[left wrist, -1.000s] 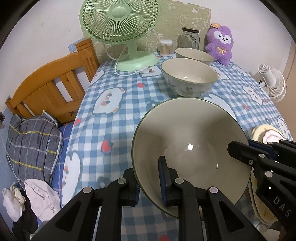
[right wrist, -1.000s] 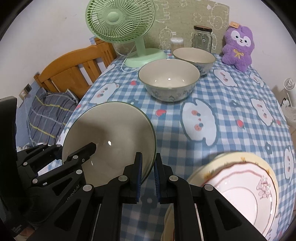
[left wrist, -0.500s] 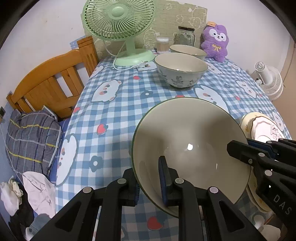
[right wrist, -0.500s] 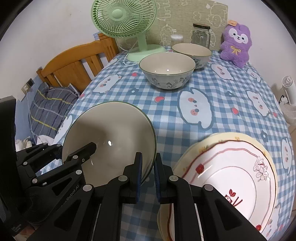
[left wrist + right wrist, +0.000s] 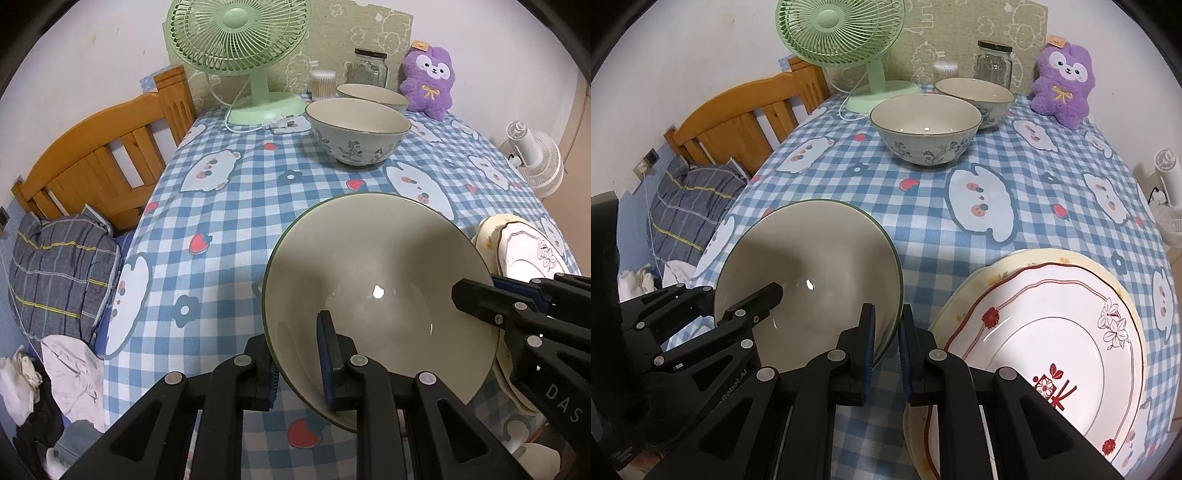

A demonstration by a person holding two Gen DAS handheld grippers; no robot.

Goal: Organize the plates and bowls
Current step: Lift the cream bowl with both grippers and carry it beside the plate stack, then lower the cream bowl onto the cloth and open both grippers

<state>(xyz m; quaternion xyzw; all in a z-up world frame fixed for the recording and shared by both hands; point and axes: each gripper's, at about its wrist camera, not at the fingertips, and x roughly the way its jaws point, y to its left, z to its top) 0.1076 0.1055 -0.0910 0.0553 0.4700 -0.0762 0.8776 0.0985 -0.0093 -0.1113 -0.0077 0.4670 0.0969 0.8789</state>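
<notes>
A large cream bowl with a thin green rim is gripped from two sides near the front edge of the worktop, which is covered in a blue checked cloth with bear prints. The left claw is closed on the bowl's near-left rim, one blue pad inside the bowl and the other against its outer wall. The right claw is clamped on the opposite rim in the same way, one finger within and one outside, so the bowl sits directly between the two claws, tilted with its opening facing up and toward the cameras. Whether its base touches the cloth cannot be told. Just beside the bowl, at the front right corner of the worktop, lies a stack of plates: a white plate with red trim and flowers on top of a cream one. Farther back, toward the middle of the worktop, stands a floral bowl, with a second floral bowl just behind it. Along the back edge are a green fan, a glass jar, a small container of cotton swabs and a purple plush toy.
</notes>
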